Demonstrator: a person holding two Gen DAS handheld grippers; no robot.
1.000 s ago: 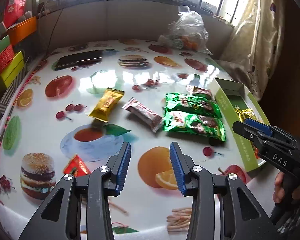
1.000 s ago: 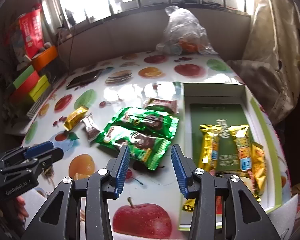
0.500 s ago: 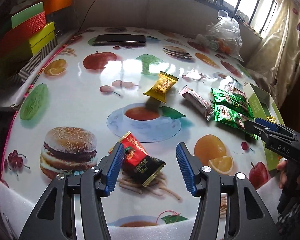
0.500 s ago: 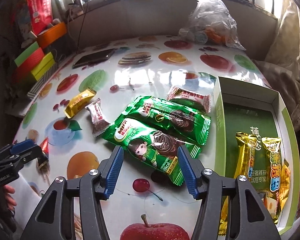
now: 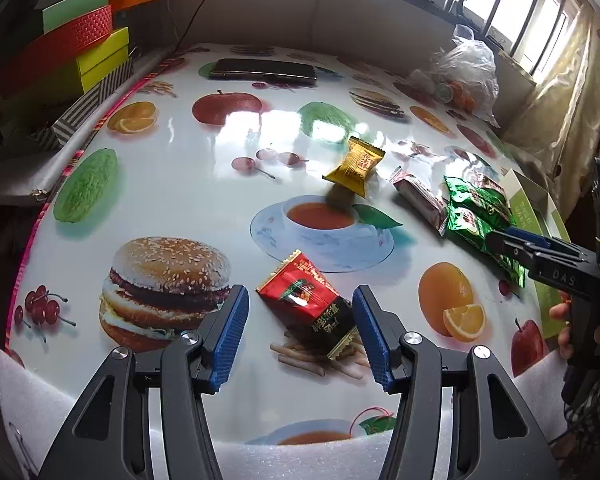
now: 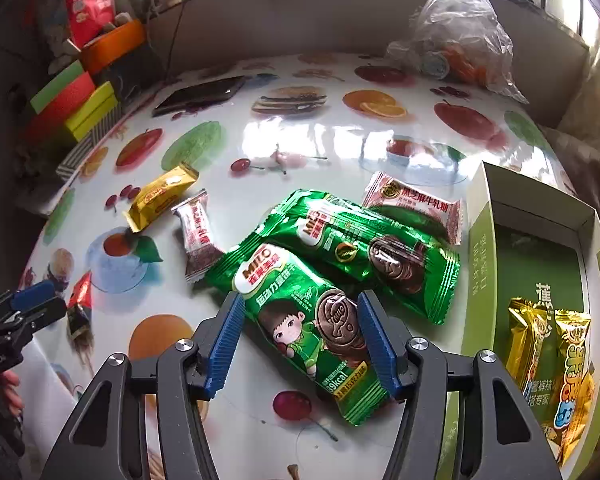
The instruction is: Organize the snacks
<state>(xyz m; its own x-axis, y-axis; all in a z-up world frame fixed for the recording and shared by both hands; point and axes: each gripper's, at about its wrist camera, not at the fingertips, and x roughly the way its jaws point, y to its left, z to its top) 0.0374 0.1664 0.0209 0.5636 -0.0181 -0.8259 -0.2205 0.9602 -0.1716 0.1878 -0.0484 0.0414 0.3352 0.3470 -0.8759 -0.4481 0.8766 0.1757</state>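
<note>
Step in hand: both hands are lining up a pick, each over its own snack; nothing is lifted yet, by my reading.
Left hand-held gripper [image 5: 300,330]: jaws apart, straddling the red-and-black snack packet [image 5: 308,306] at lower centre of the left wrist view; the pads do not press on it.
Right hand-held gripper [image 6: 302,342]: jaws opening, with the nearer green Milo biscuit pack [image 6: 300,320] between them, flat on the tabletop [image 6: 340,136].
Second Milo pack [image 6: 376,256]: lies just behind, touching the first.
Green box [image 6: 480,240]: right edge of the frame, already holding gold snack bars [image 6: 528,344].
Next move: likely lower, close on each packet, then carry to the box.
Pose: both point steeply down at the tabletop.
</note>
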